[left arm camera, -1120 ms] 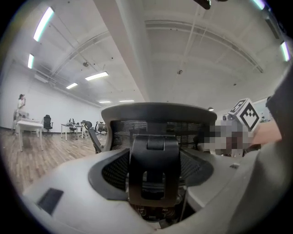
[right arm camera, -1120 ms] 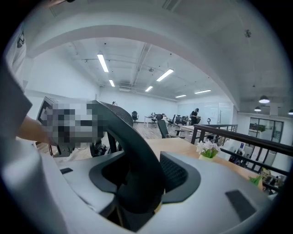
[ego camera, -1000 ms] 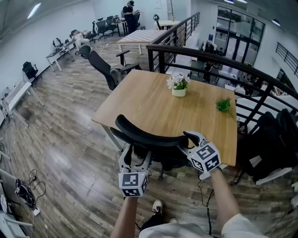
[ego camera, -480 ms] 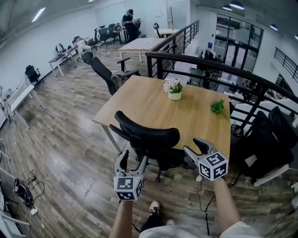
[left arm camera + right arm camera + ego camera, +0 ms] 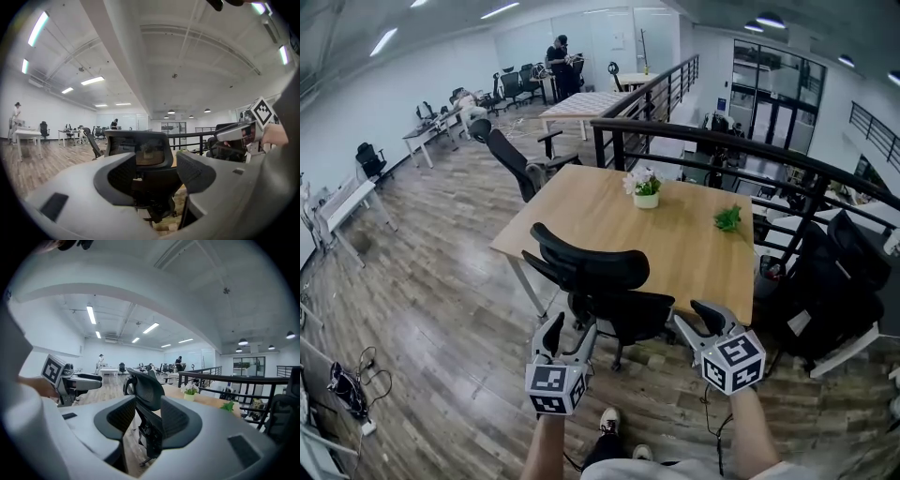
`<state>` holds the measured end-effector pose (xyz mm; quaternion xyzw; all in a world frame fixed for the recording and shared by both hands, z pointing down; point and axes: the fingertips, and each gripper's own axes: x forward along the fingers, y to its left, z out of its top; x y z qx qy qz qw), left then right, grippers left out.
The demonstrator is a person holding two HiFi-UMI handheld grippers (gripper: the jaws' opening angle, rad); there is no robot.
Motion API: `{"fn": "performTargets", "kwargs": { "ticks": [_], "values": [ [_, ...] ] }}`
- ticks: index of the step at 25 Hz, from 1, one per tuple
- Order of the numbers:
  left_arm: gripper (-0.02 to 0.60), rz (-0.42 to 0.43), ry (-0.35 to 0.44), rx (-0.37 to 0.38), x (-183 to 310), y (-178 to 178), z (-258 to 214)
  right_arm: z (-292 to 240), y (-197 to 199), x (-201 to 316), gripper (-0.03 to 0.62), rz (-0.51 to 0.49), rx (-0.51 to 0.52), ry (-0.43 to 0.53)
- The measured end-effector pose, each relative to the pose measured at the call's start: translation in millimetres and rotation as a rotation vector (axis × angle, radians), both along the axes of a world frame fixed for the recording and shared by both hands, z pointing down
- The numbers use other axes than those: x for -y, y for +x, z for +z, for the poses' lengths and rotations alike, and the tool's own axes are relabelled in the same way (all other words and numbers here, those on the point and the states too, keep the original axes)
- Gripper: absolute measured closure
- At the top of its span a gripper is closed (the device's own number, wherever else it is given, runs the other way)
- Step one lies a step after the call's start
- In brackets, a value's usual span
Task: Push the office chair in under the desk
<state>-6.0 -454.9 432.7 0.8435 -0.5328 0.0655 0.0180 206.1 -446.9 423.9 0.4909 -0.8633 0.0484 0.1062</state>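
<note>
The black mesh office chair [image 5: 598, 272] stands at the near edge of the wooden desk [image 5: 600, 211], its seat partly under the top and its backrest facing me. My left gripper [image 5: 570, 330] hovers short of the chair on its left, apart from it. My right gripper [image 5: 694, 317] hangs to the chair's right, also clear of it. Both sets of jaws have just been closing a little, with nothing between them. In the left gripper view the chair [image 5: 140, 150] shows beyond the left gripper [image 5: 158, 171]. The right gripper [image 5: 143, 416] frames the chair [image 5: 147, 387] from the side.
A white flower pot [image 5: 645, 187] and a small green plant [image 5: 728, 218] sit on the desk. A second black chair [image 5: 511, 155] stands at its far left corner. A black railing [image 5: 750, 127] runs behind, dark bags [image 5: 834, 281] lie right, cables [image 5: 347, 380] on the floor left.
Both grippers have drawn back from the chair's backrest toward me and now hang free of it. The chair stays at the desk edge.
</note>
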Motion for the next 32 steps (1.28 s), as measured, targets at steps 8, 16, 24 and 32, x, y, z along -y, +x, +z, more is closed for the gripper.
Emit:
{"fn": "performTargets", "kwargs": {
  "ticks": [8,16,24,32],
  "values": [
    [0.378,0.015,0.094,0.033,-40,12,-48,-59,5,-46,0.456,0.004,0.081,0.113],
    [0.490,0.012,0.126,0.022,-58,28,-73,-70,3,-59,0.561,0.007,0.076,0.123],
    [0.572,0.055,0.101,0.029,-70,42,-62,-62,-11,-66,0.572,-0.048,0.021,0.116],
    [0.574,0.080,0.087,0.032,-74,45,-59,-64,-21,-65,0.572,-0.078,0.027,0.114]
  ]
}}
